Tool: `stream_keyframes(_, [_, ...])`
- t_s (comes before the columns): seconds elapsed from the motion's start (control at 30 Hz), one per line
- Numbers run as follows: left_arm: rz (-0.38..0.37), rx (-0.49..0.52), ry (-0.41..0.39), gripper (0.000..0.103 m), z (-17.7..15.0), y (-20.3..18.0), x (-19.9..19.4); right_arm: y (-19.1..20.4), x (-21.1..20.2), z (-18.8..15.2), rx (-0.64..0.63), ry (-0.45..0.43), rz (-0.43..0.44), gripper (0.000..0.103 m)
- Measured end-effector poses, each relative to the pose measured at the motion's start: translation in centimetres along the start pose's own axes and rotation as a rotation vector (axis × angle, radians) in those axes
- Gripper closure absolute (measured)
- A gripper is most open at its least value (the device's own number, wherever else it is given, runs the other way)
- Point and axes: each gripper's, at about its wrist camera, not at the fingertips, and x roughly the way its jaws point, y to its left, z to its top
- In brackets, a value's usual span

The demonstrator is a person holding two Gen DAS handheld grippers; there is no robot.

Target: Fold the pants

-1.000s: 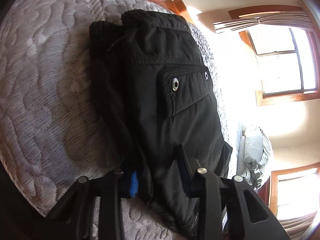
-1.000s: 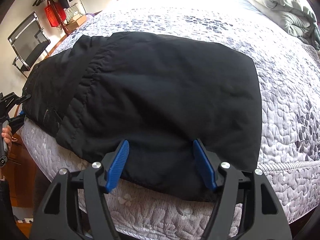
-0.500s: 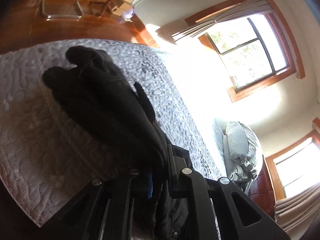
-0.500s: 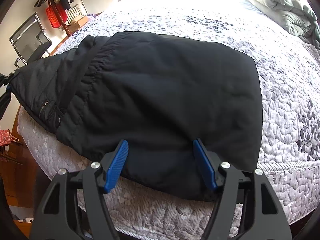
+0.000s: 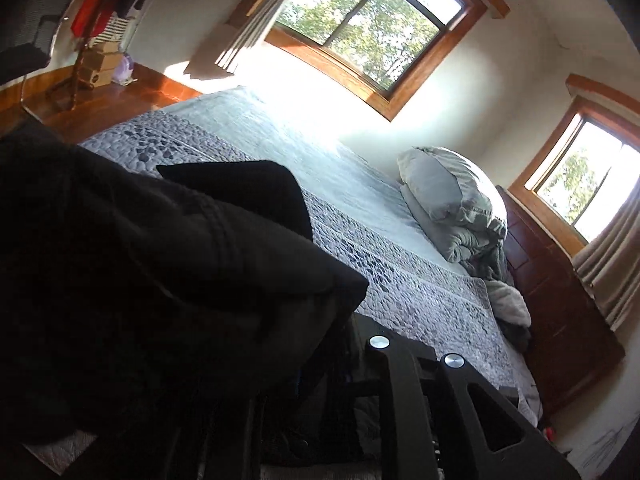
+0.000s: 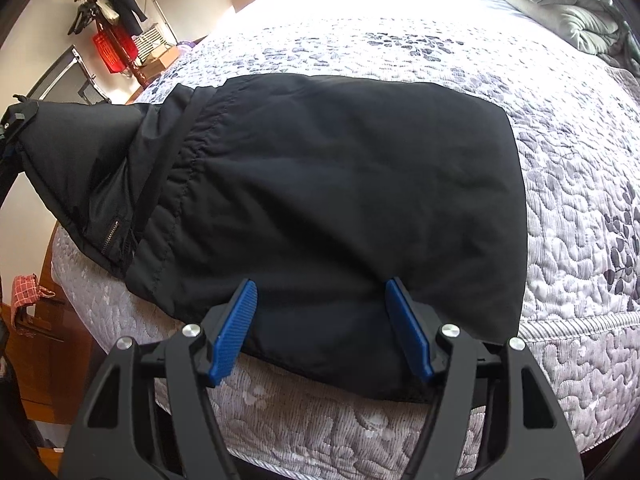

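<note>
Black pants (image 6: 340, 200) lie folded across the grey quilted bed (image 6: 560, 160). In the right wrist view their left end is pulled up off the quilt into a peak. There, at the picture's far left edge, my left gripper (image 6: 14, 120) is shut on the fabric. The left wrist view shows the lifted pants (image 5: 160, 280) bunched in front of the lens and covering my left gripper (image 5: 320, 360) at its tips. My right gripper (image 6: 320, 292) stands open over the near edge of the pants, its blue pads (image 6: 236, 328) wide apart with fabric lying between them.
Pillows and a bundled blanket (image 5: 448, 196) lie at the head of the bed beside a dark wooden headboard (image 5: 560, 320). A coat stand with a red basket (image 6: 114, 50) and a chair (image 6: 68, 76) stand past the bed's far corner. Near the bed's left side hangs a red checked cloth (image 6: 28, 296).
My left gripper closed on the end of the pants, rose and rolled, drawing that end up off the bed. The right gripper stayed where it was, open over the near edge.
</note>
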Motion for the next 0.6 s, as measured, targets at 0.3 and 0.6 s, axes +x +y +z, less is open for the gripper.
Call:
stream_keyframes(0.3, [0.081,0.422,0.205,0.084,-5.6,-8.2,3.7,-1.7,-1.6,0.0,0.048,-0.039,0.010,0.037])
stream_keyframes(0.6, [0.165,0.639,0.345,0.078,-8.3,-12.4,6.4,-2.7,-1.9,0.0,0.079,-0.047,0.007,0.037])
